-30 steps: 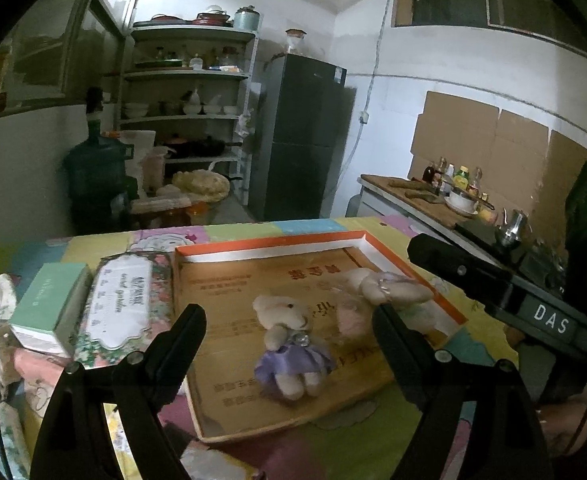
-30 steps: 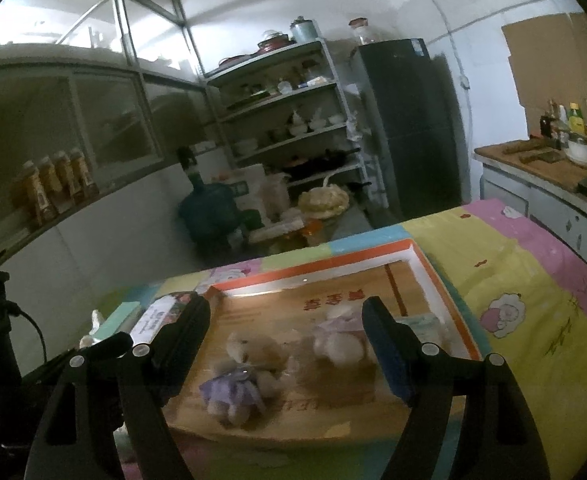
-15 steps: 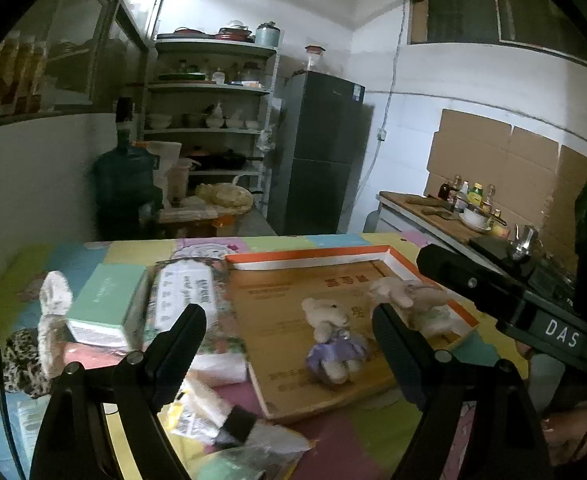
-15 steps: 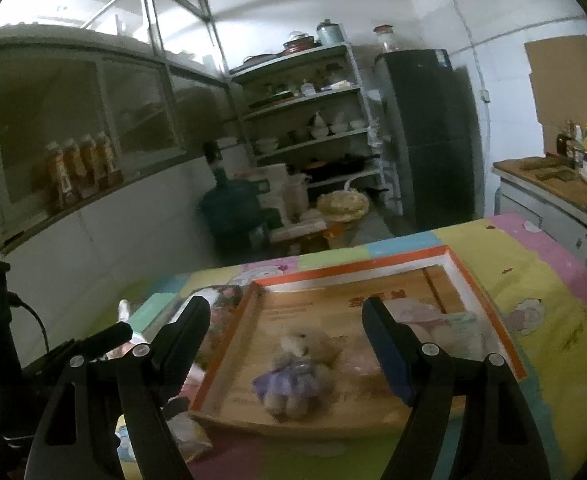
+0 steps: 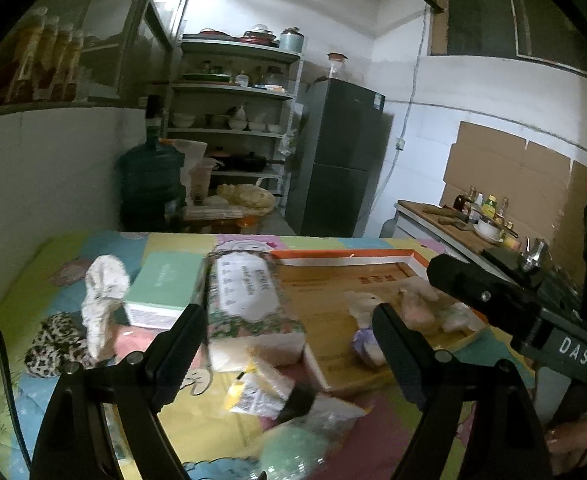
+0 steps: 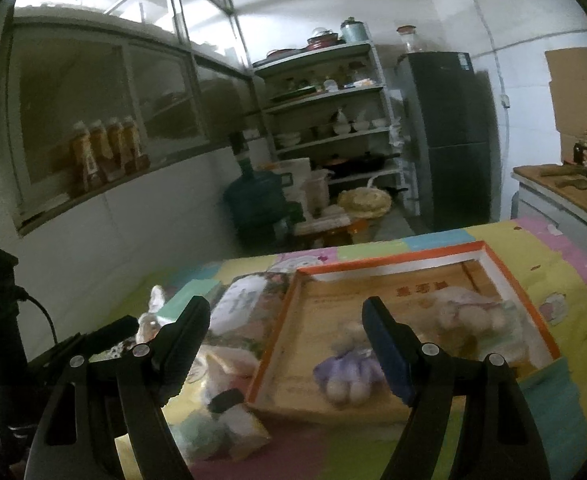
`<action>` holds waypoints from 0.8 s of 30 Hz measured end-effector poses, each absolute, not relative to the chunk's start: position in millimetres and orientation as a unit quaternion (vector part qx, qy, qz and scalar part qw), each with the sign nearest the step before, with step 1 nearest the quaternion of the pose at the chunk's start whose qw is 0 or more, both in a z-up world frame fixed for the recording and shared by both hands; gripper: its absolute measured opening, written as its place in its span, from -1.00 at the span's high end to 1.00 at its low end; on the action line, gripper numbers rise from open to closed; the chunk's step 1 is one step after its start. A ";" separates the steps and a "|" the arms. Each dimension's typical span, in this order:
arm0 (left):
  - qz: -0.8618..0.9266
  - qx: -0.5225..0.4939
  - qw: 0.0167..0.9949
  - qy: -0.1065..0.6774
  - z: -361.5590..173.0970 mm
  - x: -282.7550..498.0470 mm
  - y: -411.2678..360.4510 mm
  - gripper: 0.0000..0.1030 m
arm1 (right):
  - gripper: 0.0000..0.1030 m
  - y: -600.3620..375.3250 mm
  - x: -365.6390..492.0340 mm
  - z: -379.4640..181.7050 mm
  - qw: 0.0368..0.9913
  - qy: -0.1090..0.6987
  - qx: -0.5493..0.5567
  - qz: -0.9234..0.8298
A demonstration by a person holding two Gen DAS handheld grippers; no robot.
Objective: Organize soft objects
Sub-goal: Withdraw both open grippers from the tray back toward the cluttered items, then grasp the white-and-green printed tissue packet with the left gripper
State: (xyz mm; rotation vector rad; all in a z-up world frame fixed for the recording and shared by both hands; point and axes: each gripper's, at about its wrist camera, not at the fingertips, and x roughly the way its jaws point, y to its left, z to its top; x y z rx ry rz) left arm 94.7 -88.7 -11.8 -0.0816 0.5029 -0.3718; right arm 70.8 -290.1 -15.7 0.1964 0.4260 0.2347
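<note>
An orange-rimmed shallow box (image 5: 345,255) (image 6: 389,257) lies on the patterned cloth. In it lie a small bear in a purple dress (image 5: 363,330) (image 6: 347,368) and a pale plush toy (image 5: 425,306) (image 6: 469,312). Left of the box are a floral tissue pack (image 5: 249,300) (image 6: 245,300), a mint green box (image 5: 165,284), a white plush (image 5: 103,300) and a leopard-print soft item (image 5: 55,346). My left gripper (image 5: 289,340) is open and empty, above the packets. My right gripper (image 6: 285,332) is open and empty, over the box's left edge.
Small packets and a green round item (image 5: 293,408) (image 6: 217,424) lie at the front of the cloth. Behind the table stand a water jug (image 5: 151,184), shelves with dishes (image 5: 233,120) and a dark fridge (image 5: 337,160). A counter with bottles (image 5: 473,216) is at the right.
Both grippers have swung left and drawn back. The box and its toys have shifted right in view, and the tissue pack, green box and plush items have come into view.
</note>
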 end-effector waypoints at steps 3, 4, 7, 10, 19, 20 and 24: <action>-0.175 -0.045 0.952 0.248 -13.1 92.3 -76.2 -0.65 | -0.54 -275.5 69.2 -18.4 0.965 0.215 0.092 0.122; -0.173 -0.047 0.952 0.248 -14.1 91.1 -72.6 -0.65 | -0.54 -270.0 68.5 -19.4 0.964 0.217 0.090 0.125; -0.163 -0.053 0.953 0.249 -15.9 87.8 -57.7 -0.65 | -0.54 -259.4 67.2 -21.2 0.963 0.220 0.087 0.131; -0.154 -0.061 0.955 0.247 -16.9 84.4 -44.4 -0.65 | -0.54 -248.8 64.1 -23.3 0.962 0.223 0.080 0.134; -0.119 -0.072 0.958 0.251 -27.9 77.6 -6.0 -0.65 | -0.54 -226.9 53.6 -33.0 0.958 0.235 0.069 0.151; -0.115 -0.075 0.957 0.254 -30.9 77.0 -0.6 -0.65 | -0.54 -223.5 51.9 -35.4 0.957 0.237 0.067 0.154; -0.096 -0.082 0.958 0.258 -39.2 72.3 15.0 -0.65 | -0.54 -208.9 46.5 -48.2 0.955 0.249 0.058 0.153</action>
